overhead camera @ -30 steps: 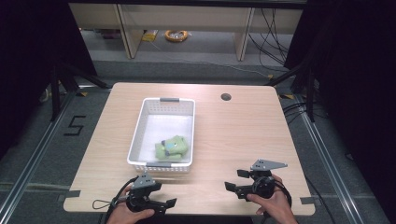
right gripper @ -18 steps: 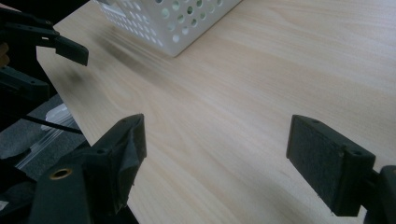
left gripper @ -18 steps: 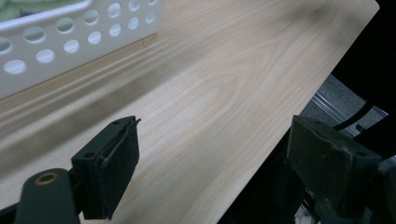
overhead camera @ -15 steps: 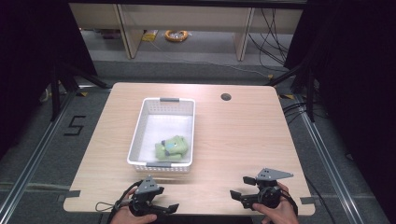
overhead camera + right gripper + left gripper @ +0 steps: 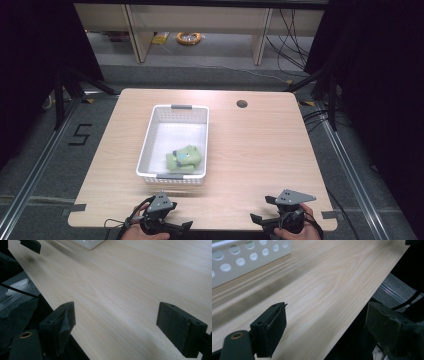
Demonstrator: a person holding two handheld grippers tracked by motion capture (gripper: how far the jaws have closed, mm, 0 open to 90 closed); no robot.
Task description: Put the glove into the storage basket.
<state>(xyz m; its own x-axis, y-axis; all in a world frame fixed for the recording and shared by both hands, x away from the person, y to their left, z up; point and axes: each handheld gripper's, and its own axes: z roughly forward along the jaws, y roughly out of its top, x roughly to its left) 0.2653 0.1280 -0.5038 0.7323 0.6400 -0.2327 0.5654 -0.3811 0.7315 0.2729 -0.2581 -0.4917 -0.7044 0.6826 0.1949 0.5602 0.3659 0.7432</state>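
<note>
So I'm at a light wood table (image 5: 260, 150) with a round cable hole (image 5: 242, 104) near its far edge, dark curtains on both sides and grey floor all round. A white perforated basket (image 5: 150, 145) sits left of centre, and a green plush toy (image 5: 184, 158) lies in its near end. My left gripper (image 5: 172, 227) hangs at the table's near edge, just in front of the basket, jaws spread wide. My right gripper (image 5: 265, 215) is well off to the right, jaws also wide apart, nothing between them.

Matt wood-grain table (image 5: 260, 150), perforated plastic basket (image 5: 150, 145).
</note>
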